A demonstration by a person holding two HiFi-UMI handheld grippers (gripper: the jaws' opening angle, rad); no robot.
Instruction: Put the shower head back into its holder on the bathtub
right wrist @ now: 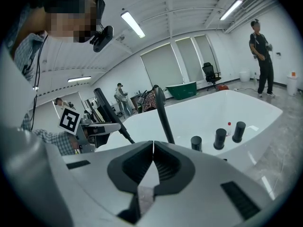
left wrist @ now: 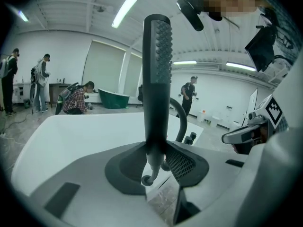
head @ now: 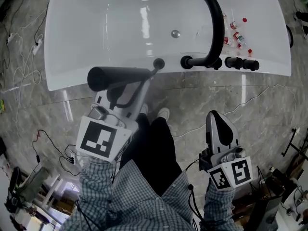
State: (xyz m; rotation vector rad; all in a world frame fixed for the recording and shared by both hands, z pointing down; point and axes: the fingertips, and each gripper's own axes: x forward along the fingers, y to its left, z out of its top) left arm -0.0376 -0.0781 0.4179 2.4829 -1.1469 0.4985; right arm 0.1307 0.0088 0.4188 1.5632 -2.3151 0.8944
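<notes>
Grey marbled floor with trailing cables surrounds a white bathtub (head: 72, 42) across the far side of the head view. On its near rim stand a black arched spout (head: 215, 28) and a row of black knobs (head: 239, 63) at the right. Left of them is a small round black fitting (head: 159, 63), probably the holder. The left gripper (head: 126, 88) carries the black shower head (head: 113, 77) level, just short of the rim. Its thin end points at that fitting; whether they touch cannot be told. The right gripper (head: 217, 119) hangs near the person, well clear.

In the left gripper view, the left gripper (left wrist: 156, 160) clamps the shower head (left wrist: 157, 70) low on its handle, leaving the nozzle face free.

In the right gripper view, the right gripper (right wrist: 152, 150) has its jaws pressed together on nothing. It is probably idle because one grip suffices.
</notes>
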